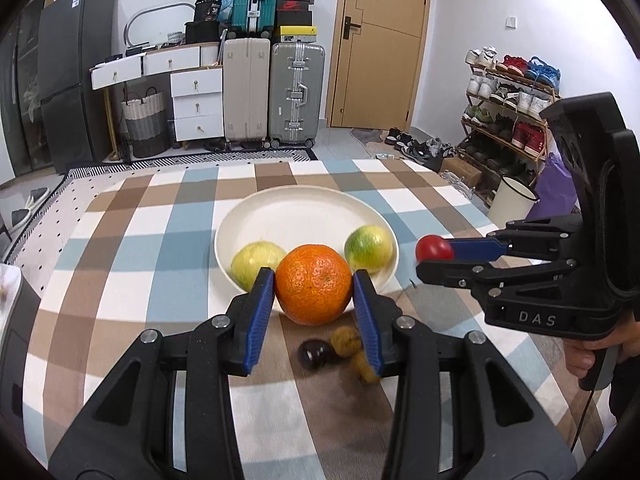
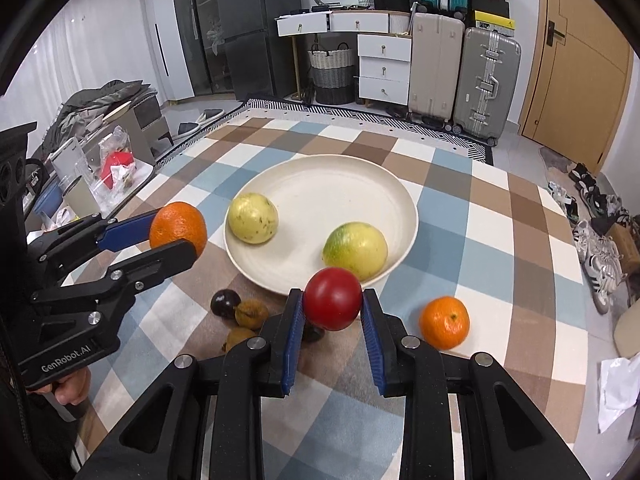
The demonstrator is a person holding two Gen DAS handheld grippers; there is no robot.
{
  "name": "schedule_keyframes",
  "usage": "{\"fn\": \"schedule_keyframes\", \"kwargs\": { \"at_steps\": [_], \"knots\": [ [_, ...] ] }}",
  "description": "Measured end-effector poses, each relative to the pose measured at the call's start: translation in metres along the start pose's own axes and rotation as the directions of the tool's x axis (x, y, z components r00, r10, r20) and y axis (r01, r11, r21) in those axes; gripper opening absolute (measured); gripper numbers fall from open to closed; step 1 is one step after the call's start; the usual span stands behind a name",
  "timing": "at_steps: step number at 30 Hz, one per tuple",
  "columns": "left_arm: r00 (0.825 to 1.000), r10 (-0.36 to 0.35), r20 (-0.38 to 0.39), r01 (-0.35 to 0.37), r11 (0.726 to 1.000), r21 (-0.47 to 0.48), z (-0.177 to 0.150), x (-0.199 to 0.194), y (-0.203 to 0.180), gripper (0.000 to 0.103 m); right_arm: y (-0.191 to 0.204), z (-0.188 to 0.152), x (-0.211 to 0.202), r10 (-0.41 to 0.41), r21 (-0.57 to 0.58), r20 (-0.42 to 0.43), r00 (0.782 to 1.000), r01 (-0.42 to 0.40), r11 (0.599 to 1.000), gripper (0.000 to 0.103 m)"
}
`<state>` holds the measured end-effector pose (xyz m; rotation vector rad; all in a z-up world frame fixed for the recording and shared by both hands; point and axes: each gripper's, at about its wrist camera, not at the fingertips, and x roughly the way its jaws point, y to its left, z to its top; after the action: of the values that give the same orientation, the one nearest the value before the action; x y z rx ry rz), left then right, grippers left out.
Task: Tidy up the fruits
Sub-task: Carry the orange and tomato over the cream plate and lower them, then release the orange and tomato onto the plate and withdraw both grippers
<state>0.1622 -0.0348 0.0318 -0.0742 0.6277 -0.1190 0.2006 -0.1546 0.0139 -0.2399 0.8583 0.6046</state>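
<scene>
A white plate (image 1: 304, 208) (image 2: 344, 176) on the checked tablecloth holds a yellow fruit (image 1: 256, 262) (image 2: 253, 219) and a green-yellow fruit (image 1: 369, 248) (image 2: 355, 249). My left gripper (image 1: 313, 292) (image 2: 176, 236) is shut on an orange (image 1: 313, 285) (image 2: 179, 229), held above the table at the plate's near-left rim. My right gripper (image 2: 333, 304) (image 1: 434, 258) is shut on a red tomato (image 2: 333, 299) (image 1: 432, 248), just off the plate's near edge. A second orange (image 2: 445, 322), a dark plum (image 2: 225, 303) (image 1: 314, 354) and small brown fruits (image 2: 251, 314) (image 1: 346, 336) lie on the cloth.
The table (image 2: 500, 240) ends near a shoe rack (image 1: 508, 120) and white bucket (image 1: 514, 200) on the right. A cluttered side surface with bags (image 2: 116, 168) stands left. Suitcases (image 1: 272, 96) and drawers (image 1: 196, 104) stand against the far wall.
</scene>
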Motion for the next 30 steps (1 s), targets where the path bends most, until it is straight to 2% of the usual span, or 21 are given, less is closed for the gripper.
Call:
{"fn": "schedule_keyframes", "kwargs": {
  "at_steps": [10, 23, 30],
  "knots": [
    [1.000, 0.004, 0.019, -0.004, 1.000, 0.003, 0.023, 0.025, 0.002, 0.037, -0.011, 0.029, 0.013, -0.007, 0.016, 0.022, 1.000, 0.007, 1.000, 0.029],
    [1.000, 0.015, -0.008, -0.015, 1.000, -0.006, 0.029, 0.064, 0.007, 0.037, -0.037, 0.053, 0.053, -0.028, 0.068, 0.012, 1.000, 0.028, 0.997, 0.029],
    [0.999, 0.017, -0.027, -0.018, 1.000, -0.013, 0.029, 0.082, 0.009, 0.037, -0.041, 0.056, 0.069, -0.039, 0.078, -0.006, 0.999, 0.039, 0.996, 0.029]
  ]
}}
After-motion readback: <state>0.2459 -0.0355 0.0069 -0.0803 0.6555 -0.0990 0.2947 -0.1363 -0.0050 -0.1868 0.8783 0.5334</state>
